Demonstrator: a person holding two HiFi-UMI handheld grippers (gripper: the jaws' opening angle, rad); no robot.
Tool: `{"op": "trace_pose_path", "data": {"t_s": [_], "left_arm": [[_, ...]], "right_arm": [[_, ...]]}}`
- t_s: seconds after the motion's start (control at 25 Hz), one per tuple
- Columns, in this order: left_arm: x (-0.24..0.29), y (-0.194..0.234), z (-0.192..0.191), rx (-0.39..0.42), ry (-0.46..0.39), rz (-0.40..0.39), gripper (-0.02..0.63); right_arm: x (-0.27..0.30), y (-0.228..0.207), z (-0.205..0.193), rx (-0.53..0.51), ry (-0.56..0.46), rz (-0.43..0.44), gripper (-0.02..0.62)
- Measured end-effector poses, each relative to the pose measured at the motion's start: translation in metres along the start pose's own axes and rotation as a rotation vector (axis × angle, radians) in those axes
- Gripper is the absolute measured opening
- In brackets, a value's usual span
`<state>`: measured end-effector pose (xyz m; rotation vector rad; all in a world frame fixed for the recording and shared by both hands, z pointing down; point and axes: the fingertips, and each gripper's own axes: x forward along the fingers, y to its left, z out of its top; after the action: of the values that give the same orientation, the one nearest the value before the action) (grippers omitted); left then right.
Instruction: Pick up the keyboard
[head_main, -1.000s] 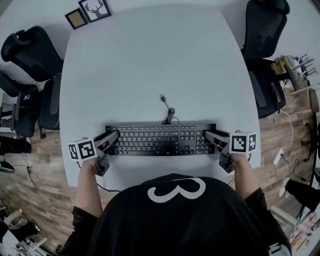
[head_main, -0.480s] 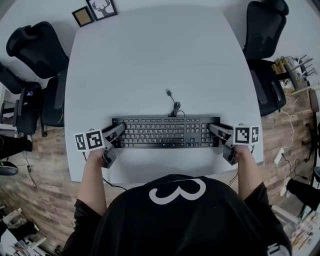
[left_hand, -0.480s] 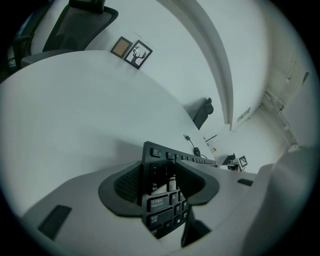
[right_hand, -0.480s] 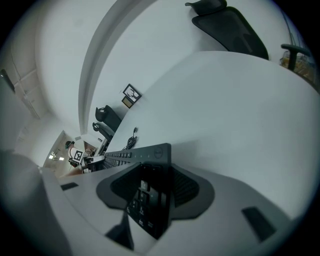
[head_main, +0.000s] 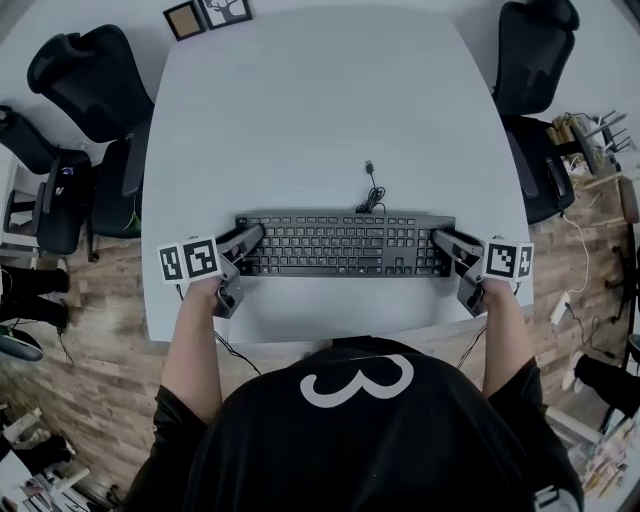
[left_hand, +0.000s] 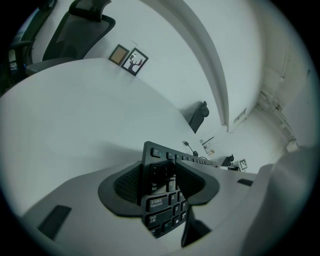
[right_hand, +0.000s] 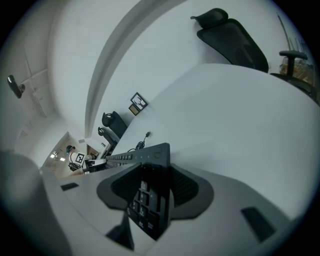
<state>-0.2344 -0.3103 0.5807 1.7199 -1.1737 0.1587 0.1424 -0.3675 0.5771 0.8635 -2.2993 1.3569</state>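
Observation:
A black keyboard (head_main: 345, 245) lies crosswise near the front of the white table (head_main: 320, 100). Its coiled cable (head_main: 372, 195) and USB plug (head_main: 369, 167) trail away behind it. My left gripper (head_main: 252, 240) is shut on the keyboard's left end. My right gripper (head_main: 443, 242) is shut on its right end. In the left gripper view the keyboard (left_hand: 160, 200) stands edge-on between the dark pads (left_hand: 127, 182), which press on it. The right gripper view shows the same, with the keyboard (right_hand: 147, 200) clamped between the pads (right_hand: 185, 187). I cannot tell whether it is off the table.
Black office chairs stand at the table's back left (head_main: 85, 70) and back right (head_main: 535, 50). Two small picture frames (head_main: 185, 20) lean at the far left corner. Wooden floor with clutter (head_main: 590, 130) lies to the right. A thin cable (head_main: 235, 350) hangs over the front edge.
The head view has shifted, so the table, keyboard and grippers all sit higher and further right in the picture. Both grippers keep their hold on the keyboard's ends.

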Motion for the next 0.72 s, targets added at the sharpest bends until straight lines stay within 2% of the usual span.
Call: {"op": "trace_pose_path", "data": {"t_s": [0.4, 0.72], "left_arm": [[-0.091, -0.069, 0.042, 0.192, -0.216, -0.054, 0.207], [-0.204, -0.120, 0.056, 0.331, -0.425, -0.100, 0.209]], "right_arm": [[-0.065, 0.088, 0.028, -0.177, -0.214, 0.051, 0.172], [-0.123, 0.197, 0.034, -0.359, -0.393, 0.085, 0.172]]}}
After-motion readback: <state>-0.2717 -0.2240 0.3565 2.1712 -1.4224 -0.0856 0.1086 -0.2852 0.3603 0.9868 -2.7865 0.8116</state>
